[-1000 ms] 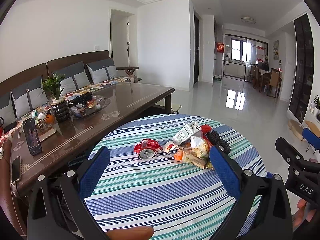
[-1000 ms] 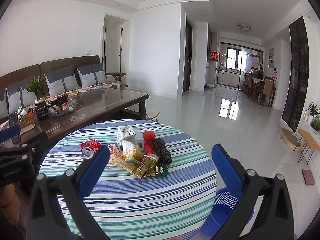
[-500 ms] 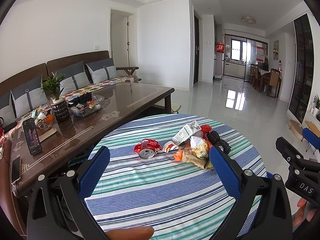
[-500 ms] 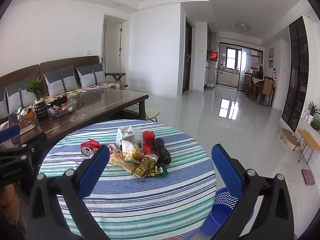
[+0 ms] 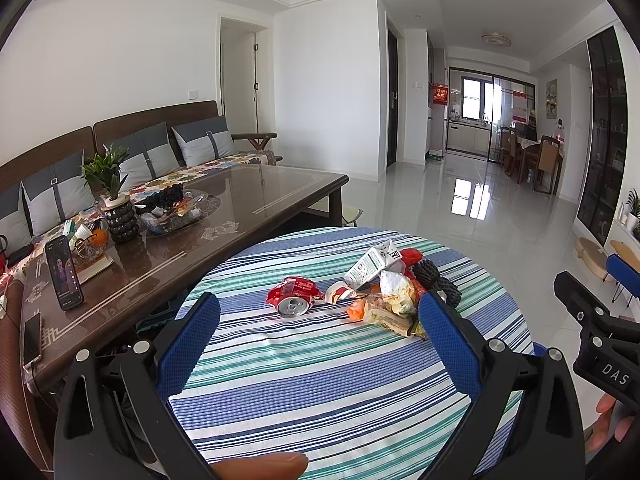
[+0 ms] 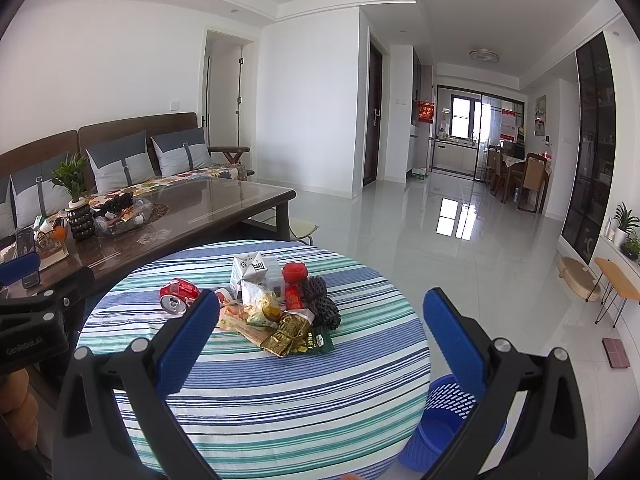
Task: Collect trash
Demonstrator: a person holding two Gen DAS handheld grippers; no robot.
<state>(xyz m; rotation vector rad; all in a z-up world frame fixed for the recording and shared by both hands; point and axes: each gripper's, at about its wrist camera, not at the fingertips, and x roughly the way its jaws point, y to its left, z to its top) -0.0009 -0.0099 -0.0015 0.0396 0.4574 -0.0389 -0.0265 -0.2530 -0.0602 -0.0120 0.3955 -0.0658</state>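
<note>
While both grippers hover over the near edge, the round table with its blue-green striped cloth fills the foreground, with a long wooden coffee table to its left and a sofa behind that. Blue mesh waste basket sits on the floor at the table's right near side, partly hidden behind the right gripper's finger. Left gripper is spread wide, nothing between the blue pads; right gripper likewise wide and empty. Trash pile sits past table centre, well clear of both sets of fingers. Within it: white milk carton at the far side, black foam netting on the right, snack wrappers at the near side, crushed red can lying on its side just left of the heap, open end toward the cameras. Small red cap-like item lies just right of the carton; I can't tell what it is.
</note>
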